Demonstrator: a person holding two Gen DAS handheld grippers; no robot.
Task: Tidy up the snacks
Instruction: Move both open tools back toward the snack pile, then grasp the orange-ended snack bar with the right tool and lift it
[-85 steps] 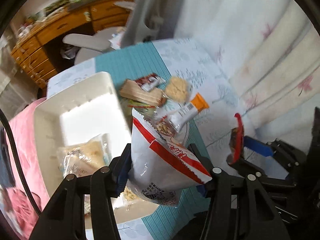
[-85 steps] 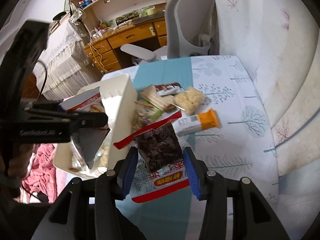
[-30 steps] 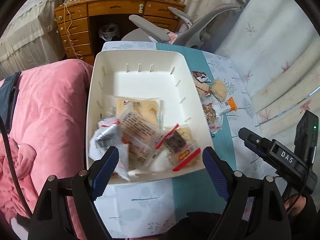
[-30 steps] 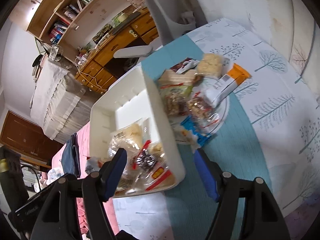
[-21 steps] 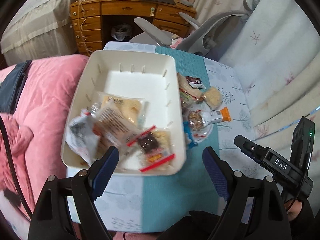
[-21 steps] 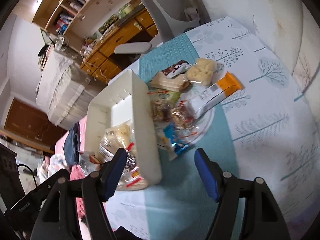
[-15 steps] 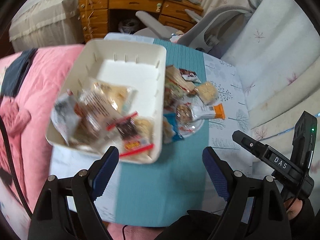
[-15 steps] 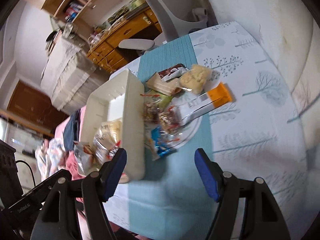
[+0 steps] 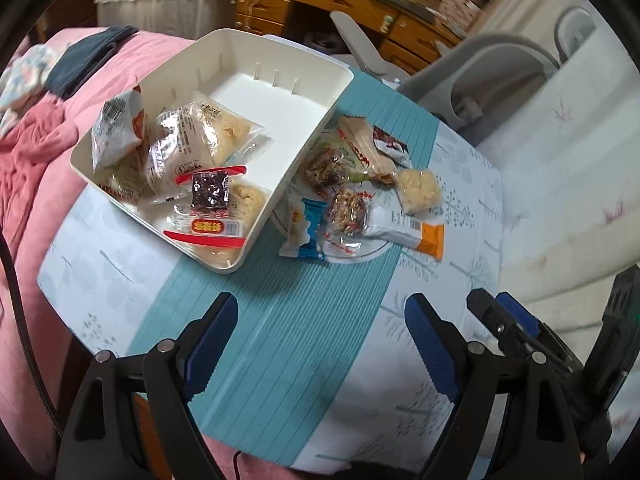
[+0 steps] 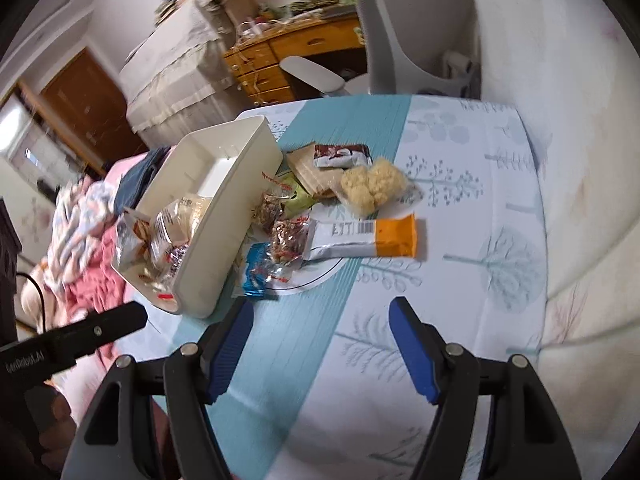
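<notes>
Both grippers held above table w/ jaws spread wide, nothing between them: left gripper (image 9: 320, 320) over the teal runner (image 9: 280, 320), right gripper (image 10: 320, 320) over runner edge & the tree-print cloth (image 10: 480, 200)

White bin (image 9: 316, 128) on table's left side, near half filled w/ snack packs: red-edged pack w/ dark contents (image 9: 210, 194) on top, clear-wrapped cakes (image 9: 200, 136) behind it, white & red bag (image 9: 116, 128) leaning at the left wall. Far half of bin bare

Loose snacks piled just right of bin, on & around a plate (image 10: 320, 276): orange-ended bar (image 10: 372, 238), pale puffed cake (image 10: 372, 184), brown-wrapped piece (image 10: 340, 155), nut packs (image 10: 288, 240), blue pack (image 10: 256, 270) at near edge touching bin wall

Grey chair (image 10: 420, 28) past table; pink bedding (image 9: 28, 152) to left
</notes>
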